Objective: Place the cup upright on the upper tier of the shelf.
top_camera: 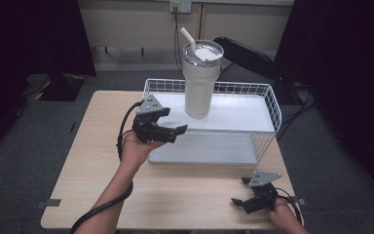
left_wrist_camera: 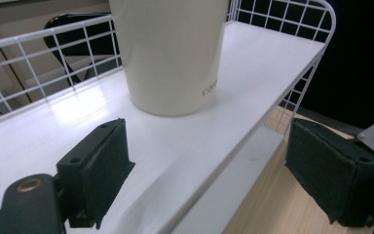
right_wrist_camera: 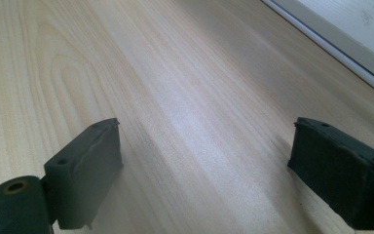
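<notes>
Left gripper (top_camera: 168,127), jaws spread wide, sits just short of the tumbler (top_camera: 200,80), which stands upright dead ahead on the shelf (top_camera: 243,114). Right gripper (top_camera: 243,195), also wide, rests low on the table (top_camera: 92,161), well apart; left is nearer.

Floor: you have dark grey carpet (top_camera: 24,161) at frame left and right.
Wall: beige panels (top_camera: 136,24) span the top.
Curtains: black drapes (top_camera: 34,34) fill both upper corners.
Chair: 1 black seat (top_camera: 246,53), upper centre-right.
Table: light wood (top_camera: 92,161), centre.
</notes>
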Demonstrator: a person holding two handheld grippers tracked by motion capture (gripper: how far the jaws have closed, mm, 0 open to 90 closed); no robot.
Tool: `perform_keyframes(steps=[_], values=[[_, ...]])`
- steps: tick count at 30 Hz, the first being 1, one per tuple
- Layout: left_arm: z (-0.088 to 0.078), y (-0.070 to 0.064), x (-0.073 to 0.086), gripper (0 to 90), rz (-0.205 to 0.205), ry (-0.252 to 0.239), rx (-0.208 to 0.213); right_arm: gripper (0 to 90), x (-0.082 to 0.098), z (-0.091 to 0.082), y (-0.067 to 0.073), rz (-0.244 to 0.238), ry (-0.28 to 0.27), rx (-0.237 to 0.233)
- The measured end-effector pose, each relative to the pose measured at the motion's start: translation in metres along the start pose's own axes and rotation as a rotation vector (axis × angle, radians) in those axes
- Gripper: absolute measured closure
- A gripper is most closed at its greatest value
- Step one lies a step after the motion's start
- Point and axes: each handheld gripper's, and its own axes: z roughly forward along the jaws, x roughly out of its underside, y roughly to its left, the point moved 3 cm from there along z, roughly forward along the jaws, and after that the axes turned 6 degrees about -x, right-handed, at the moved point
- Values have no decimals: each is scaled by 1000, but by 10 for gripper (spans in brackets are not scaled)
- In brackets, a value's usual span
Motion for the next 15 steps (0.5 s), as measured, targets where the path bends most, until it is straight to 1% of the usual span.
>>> perform_keyframes(steps=[1, 2, 3, 4, 7, 8, 10, 13, 15], values=[[-3, -1, 5, 157, 1, 5, 3, 108, 0, 0, 0, 0, 0, 0], [-3, -1, 5, 157, 1, 5, 3, 108, 0, 0, 0, 0, 0, 0], [-6, -2, 10, 157, -2, 8, 4, 107, 0, 0, 0, 0, 0, 0], [-6, -2, 10, 157, -2, 8, 4, 107, 0, 0, 0, 0, 0, 0], [-12, -5, 19, 156, -1, 14, 15, 108, 0, 0, 0, 0, 0, 0], [-12, -5, 19, 156, -1, 14, 15, 108, 0, 0, 0, 0, 0, 0], [-16, -5, 25, 157, -18, 13, 26, 108, 0, 0, 0, 0, 0, 0], [-19, -5, 31, 158, -17, 15, 25, 107, 0, 0, 0, 0, 0, 0], [-21, -5, 35, 160, -26, 23, 25, 108, 0, 0, 0, -1, 0, 0]])
